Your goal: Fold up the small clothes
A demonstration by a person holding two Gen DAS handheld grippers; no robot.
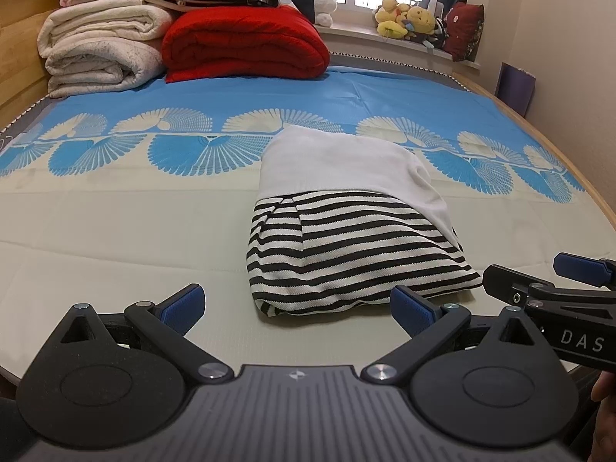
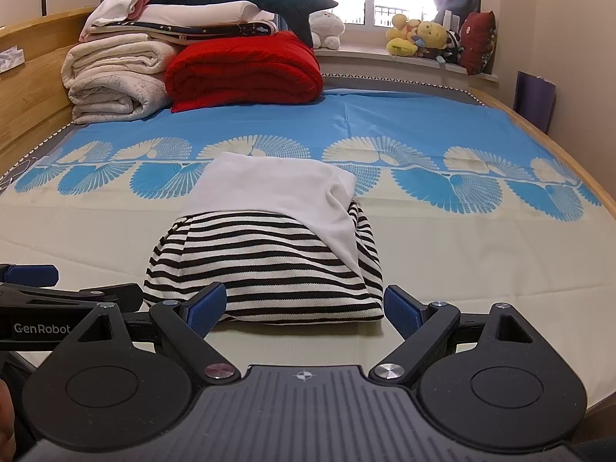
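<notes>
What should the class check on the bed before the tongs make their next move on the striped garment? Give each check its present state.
1. Left tongs open, holding nothing: ok.
2. Right tongs open, holding nothing: ok.
3. Striped garment lies folded on the bed sheet, white part on top: ok.
4. Bundle neat: not ok, the right side sags.
5. Sheet beside garment bare: ok.
6. Layers underneath aligned: cannot tell.

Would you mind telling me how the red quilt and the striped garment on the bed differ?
The red quilt is plain red; the striped garment is black-and-white with a white part folded over it. The quilt is much bulkier. It sits at the far end beside the cream blankets; the garment lies alone, near both open grippers. Both are folded and rest on the bed.
</notes>
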